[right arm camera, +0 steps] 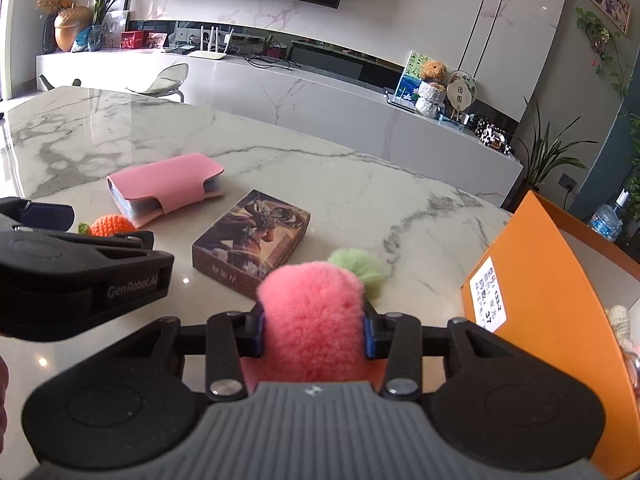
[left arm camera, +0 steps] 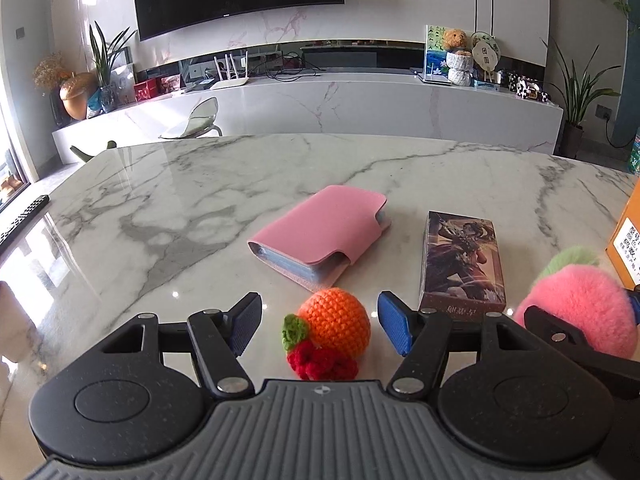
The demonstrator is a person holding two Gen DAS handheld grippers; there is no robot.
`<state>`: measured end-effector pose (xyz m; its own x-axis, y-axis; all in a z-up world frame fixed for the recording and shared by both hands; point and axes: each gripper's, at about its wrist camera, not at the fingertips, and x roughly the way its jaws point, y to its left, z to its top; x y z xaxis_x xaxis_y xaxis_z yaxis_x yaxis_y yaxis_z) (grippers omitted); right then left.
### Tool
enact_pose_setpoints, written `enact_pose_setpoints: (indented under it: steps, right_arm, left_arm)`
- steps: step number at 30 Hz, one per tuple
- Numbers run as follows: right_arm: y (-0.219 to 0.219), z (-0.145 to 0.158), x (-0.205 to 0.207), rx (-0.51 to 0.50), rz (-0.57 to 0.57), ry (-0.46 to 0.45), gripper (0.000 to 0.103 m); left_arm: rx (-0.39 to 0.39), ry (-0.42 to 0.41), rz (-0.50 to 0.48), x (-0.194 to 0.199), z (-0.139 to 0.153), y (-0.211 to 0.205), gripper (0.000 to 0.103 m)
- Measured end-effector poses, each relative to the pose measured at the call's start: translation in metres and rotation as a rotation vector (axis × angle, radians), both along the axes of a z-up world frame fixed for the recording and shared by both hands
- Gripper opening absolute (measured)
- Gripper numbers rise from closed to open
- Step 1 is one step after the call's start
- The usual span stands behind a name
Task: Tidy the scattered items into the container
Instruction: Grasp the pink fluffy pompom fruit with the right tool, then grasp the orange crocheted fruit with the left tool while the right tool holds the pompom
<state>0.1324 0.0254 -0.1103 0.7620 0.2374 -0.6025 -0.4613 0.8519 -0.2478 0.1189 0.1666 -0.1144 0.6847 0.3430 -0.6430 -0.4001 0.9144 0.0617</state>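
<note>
A crocheted orange fruit [left arm camera: 338, 322] with a green leaf and red berries lies on the marble table [left arm camera: 160, 208], between the spread blue pads of my left gripper [left arm camera: 320, 326]; neither pad touches it. The same orange fruit [right arm camera: 110, 226] shows behind the left gripper's body in the right wrist view. My right gripper [right arm camera: 314, 330] is shut on a fluffy pink peach [right arm camera: 312, 320] with a green tuft, also at the right edge of the left wrist view as the pink peach [left arm camera: 580, 316]. An orange box [right arm camera: 552, 300], the container, stands open at the right.
A pink card wallet [left arm camera: 320, 236] and a printed card box [left arm camera: 462, 260] lie just past the grippers. The wallet [right arm camera: 164, 190] and card box [right arm camera: 252, 240] are left of the peach. A remote [left arm camera: 24, 216] rests at the table's left edge. A knitted item [right arm camera: 620, 320] sits inside the orange box.
</note>
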Motion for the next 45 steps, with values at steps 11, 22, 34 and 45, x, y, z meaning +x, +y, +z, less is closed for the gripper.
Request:
enact_pose_setpoints:
  steps: [11,22,34,45]
  right_arm:
    - [0.000,-0.006,0.010,0.001,-0.028,-0.003,0.054]
    - [-0.013,-0.021,0.011,0.022,-0.071,0.058,0.066]
    - [-0.025,-0.021,-0.006,0.060,-0.097,0.075,0.049]
    - [-0.039,-0.001,-0.037,0.070,-0.098,0.048,0.049]
  left_arm:
    - [-0.033,0.046,-0.023,0.003,-0.013,-0.003,0.062]
    - [-0.008,0.043,-0.062,-0.001,-0.014,-0.013,0.053]
    - [-0.015,0.040,-0.085,-0.015,-0.013,-0.029,0.053]
    - [-0.027,-0.002,-0.082,-0.044,0.011,-0.040,0.052]
